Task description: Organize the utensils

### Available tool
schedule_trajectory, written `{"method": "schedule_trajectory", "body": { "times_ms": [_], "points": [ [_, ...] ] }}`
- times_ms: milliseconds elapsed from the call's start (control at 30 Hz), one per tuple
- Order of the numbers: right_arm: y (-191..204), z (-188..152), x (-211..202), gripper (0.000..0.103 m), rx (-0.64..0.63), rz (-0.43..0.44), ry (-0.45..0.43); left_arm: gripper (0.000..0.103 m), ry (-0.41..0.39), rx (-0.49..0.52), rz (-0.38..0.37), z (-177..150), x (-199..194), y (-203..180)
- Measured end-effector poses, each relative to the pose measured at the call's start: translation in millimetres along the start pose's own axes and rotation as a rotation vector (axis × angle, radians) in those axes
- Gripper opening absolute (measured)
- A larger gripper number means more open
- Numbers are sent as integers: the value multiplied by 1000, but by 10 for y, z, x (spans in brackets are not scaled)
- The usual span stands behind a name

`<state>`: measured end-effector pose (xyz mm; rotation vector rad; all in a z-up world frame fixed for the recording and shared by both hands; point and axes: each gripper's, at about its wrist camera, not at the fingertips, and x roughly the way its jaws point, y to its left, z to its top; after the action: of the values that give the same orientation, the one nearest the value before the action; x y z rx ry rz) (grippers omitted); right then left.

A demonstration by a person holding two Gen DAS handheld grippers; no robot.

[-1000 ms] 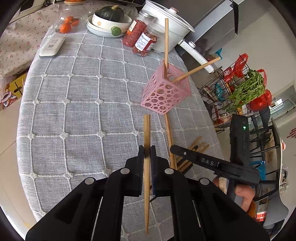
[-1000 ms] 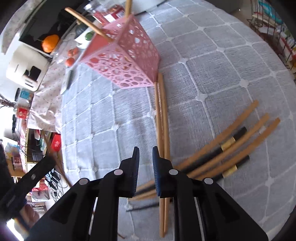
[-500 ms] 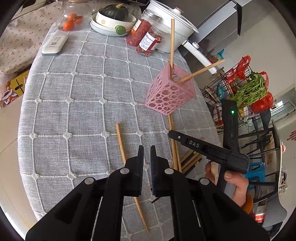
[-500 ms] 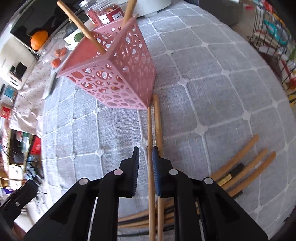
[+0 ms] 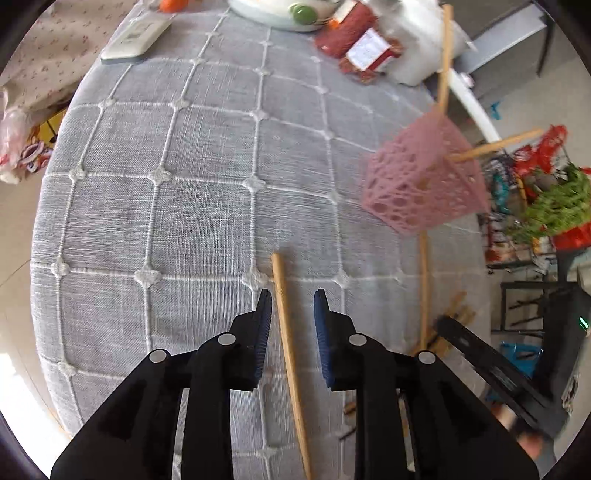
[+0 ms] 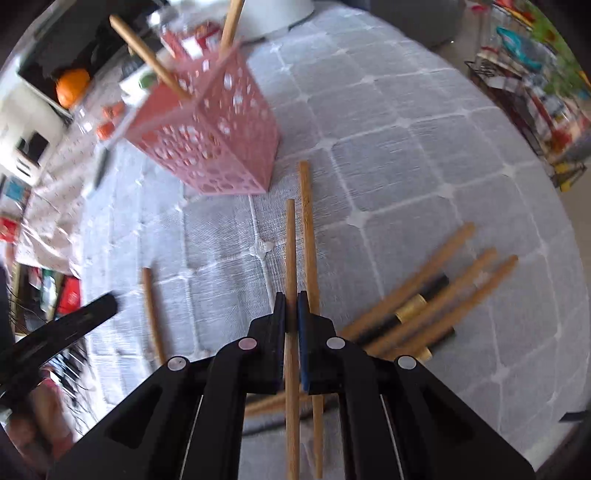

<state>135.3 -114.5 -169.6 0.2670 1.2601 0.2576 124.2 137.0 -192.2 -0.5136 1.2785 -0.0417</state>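
A pink perforated utensil basket [image 5: 424, 184] stands on the grey checked tablecloth with two wooden chopsticks [image 5: 445, 55] leaning out of it; it also shows in the right wrist view [image 6: 214, 140]. My left gripper [image 5: 291, 299] is open, its jaws on either side of a loose chopstick [image 5: 284, 314] lying on the cloth. My right gripper [image 6: 291, 299] is shut on a wooden chopstick [image 6: 290, 243]. A second chopstick [image 6: 308, 236] lies just right of it. Several chopsticks with black and gold ends [image 6: 424, 306] lie fanned at the right.
At the table's far edge stand a white pot [image 5: 417, 44], red-filled jars [image 5: 354, 40], a bowl [image 5: 280, 14] and a remote control [image 5: 136, 35]. A wire rack with greens [image 5: 554, 206] stands beyond the right edge.
My left gripper dropped its chopstick onto the cloth, then opened around it. My right gripper moved toward the basket and shut on one chopstick of the pair.
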Motion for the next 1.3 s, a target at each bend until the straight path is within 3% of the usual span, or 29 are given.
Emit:
{"method": "schedule_trajectory", "body": {
  "times_ms": [133,233,300,367,567,667,900,1100,1300],
  "points": [
    [-99,-52,-302,6,24,79,-91,24,-4,-29,72,100,220,-50],
    [-174,-87,-481,6,15,110,-134,23,-53,35,171,139,302,-206],
    [-224,-102,-611,6,9,133,-161,7,-68,82,213,96,333,-300],
    [-266,-128,-796,6,-6,169,-194,7,-87,103,197,30,322,-321],
    [-334,-259,-1230,7,-52,238,-259,6,-159,131,16,-256,-170,-267],
    [-318,-360,-1383,7,-65,262,-281,6,-240,192,-17,-434,-597,-274],
    [-254,-398,-1861,6,-59,328,-384,6,-437,194,-114,-707,-1483,-406],
    [-257,-166,-2231,7,1,351,-482,6,-623,255,-155,-459,-2320,-891],
    [-224,194,-2455,7,32,333,-566,6,-725,307,-135,37,-2629,-1490]
  ]
}}
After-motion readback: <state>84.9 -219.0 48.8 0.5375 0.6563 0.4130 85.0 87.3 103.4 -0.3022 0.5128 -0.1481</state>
